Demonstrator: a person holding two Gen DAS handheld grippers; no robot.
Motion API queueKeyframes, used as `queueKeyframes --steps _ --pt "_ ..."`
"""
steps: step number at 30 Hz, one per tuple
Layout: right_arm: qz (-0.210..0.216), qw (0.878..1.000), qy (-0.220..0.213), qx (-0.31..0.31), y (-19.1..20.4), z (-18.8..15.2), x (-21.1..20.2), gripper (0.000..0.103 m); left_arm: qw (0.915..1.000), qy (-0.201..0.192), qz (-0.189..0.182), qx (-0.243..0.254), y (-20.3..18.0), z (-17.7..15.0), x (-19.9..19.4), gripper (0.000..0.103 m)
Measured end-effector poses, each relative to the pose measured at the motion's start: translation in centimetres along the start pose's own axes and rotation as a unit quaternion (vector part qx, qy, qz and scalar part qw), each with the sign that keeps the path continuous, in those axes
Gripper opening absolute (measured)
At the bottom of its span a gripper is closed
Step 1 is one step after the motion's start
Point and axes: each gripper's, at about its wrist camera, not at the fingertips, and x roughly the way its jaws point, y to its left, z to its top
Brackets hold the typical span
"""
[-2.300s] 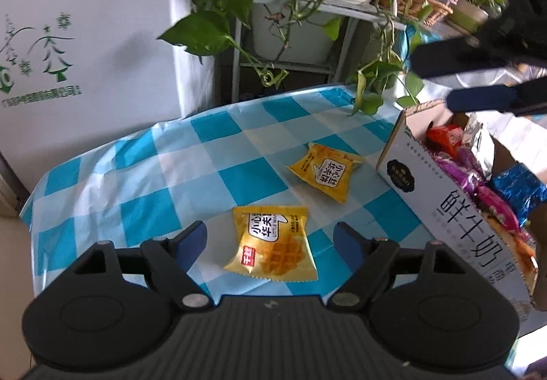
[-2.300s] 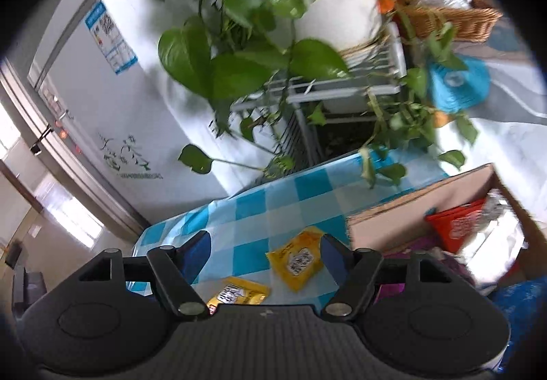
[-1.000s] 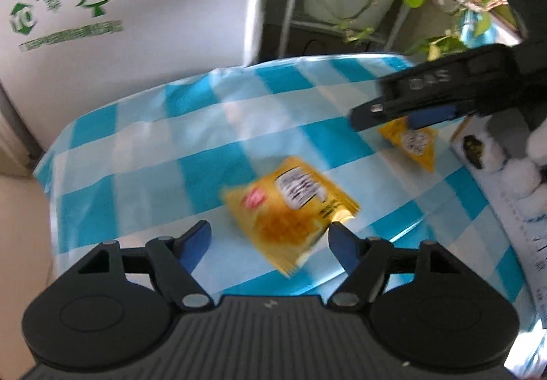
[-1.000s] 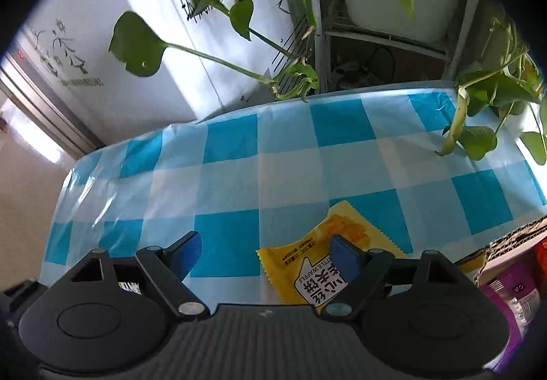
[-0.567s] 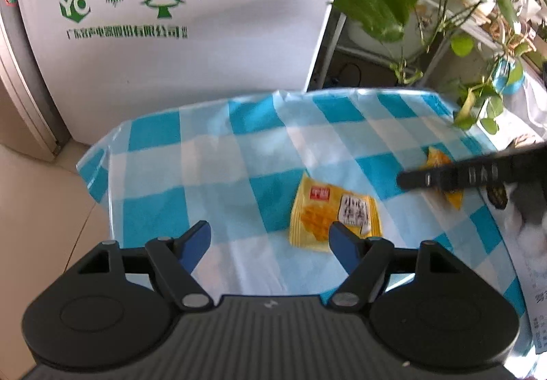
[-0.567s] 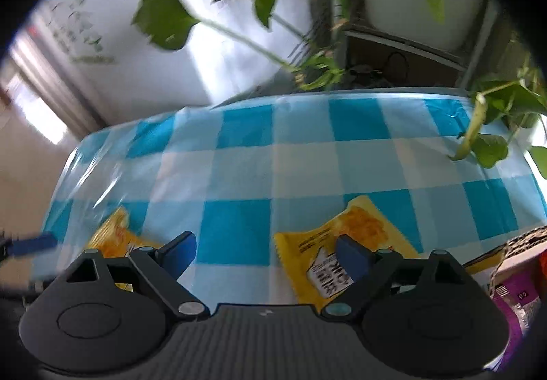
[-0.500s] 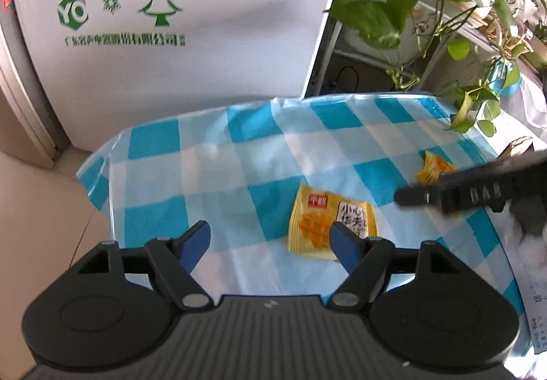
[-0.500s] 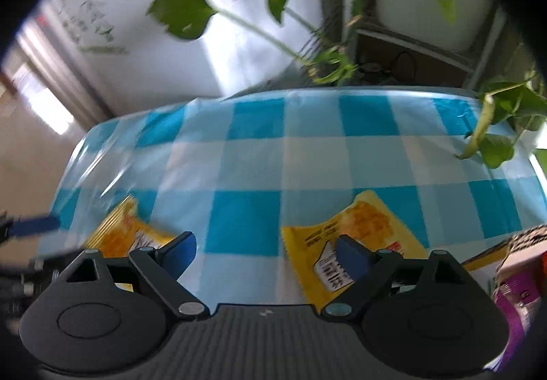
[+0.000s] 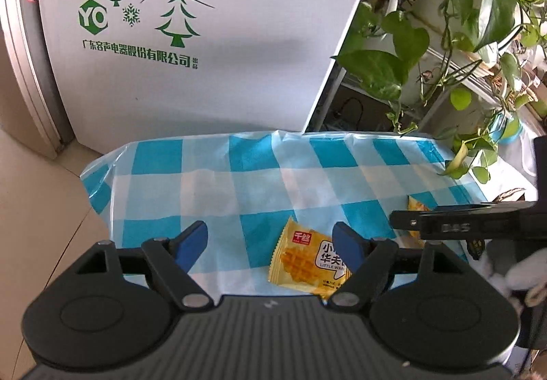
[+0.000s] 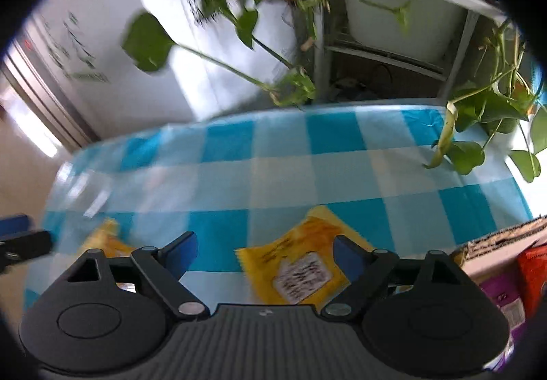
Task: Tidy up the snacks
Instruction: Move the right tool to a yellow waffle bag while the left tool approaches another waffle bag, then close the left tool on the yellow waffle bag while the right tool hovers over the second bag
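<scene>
A blue-and-white checked tablecloth point(image 9: 212, 195) covers the table, its far edge drooping over the side. Behind it stands a white refrigerator point(image 9: 191, 38) printed with green pine trees, snowflakes, a hexagonal logo and a line of Chinese characters. To the right, pothos vines point(image 9: 403, 48) trail from a metal plant shelf point(image 10: 393, 55) holding a white pot point(image 10: 396, 14); some leaves point(image 10: 471, 151) hang over the cloth's corner. Beige floor tiles point(image 9: 37, 209) lie to the left

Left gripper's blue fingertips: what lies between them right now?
In the left wrist view, the open left gripper frames bare blue-and-white checked tablecloth plus the yellow waffle snack packet, lying flat beside the right-hand fingertip.
</scene>
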Motion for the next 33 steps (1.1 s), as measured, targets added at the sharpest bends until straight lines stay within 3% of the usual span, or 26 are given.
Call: queueKeyframes --steps 12,15,19,28,33 --pt "-0.036 0.998 0.011 -0.048 1.4 0.1 2.4 0.098 0.9999 0.007 0.006 -0.004 -0.2 -0.1 0.4 0.08" --pt "-0.023 0.998 0.02 -0.047 1.4 -0.1 2.2 0.098 0.9999 0.008 0.009 -0.003 -0.3 -0.1 0.5 0.08" --pt "0.026 0.998 0.043 -0.047 1.7 -0.5 1.3 0.098 0.9999 0.015 0.001 -0.006 -0.4 0.0 0.8 0.081" --pt "0.093 0.985 0.097 -0.106 3.7 -4.9 -2.8 0.097 0.9996 0.023 0.004 -0.014 -1.0 0.0 1.5 0.081" --pt "0.08 0.987 0.099 -0.101 3.6 -7.1 -5.6 0.097 0.9995 0.029 0.004 -0.015 -1.9 0.0 2.4 0.082"
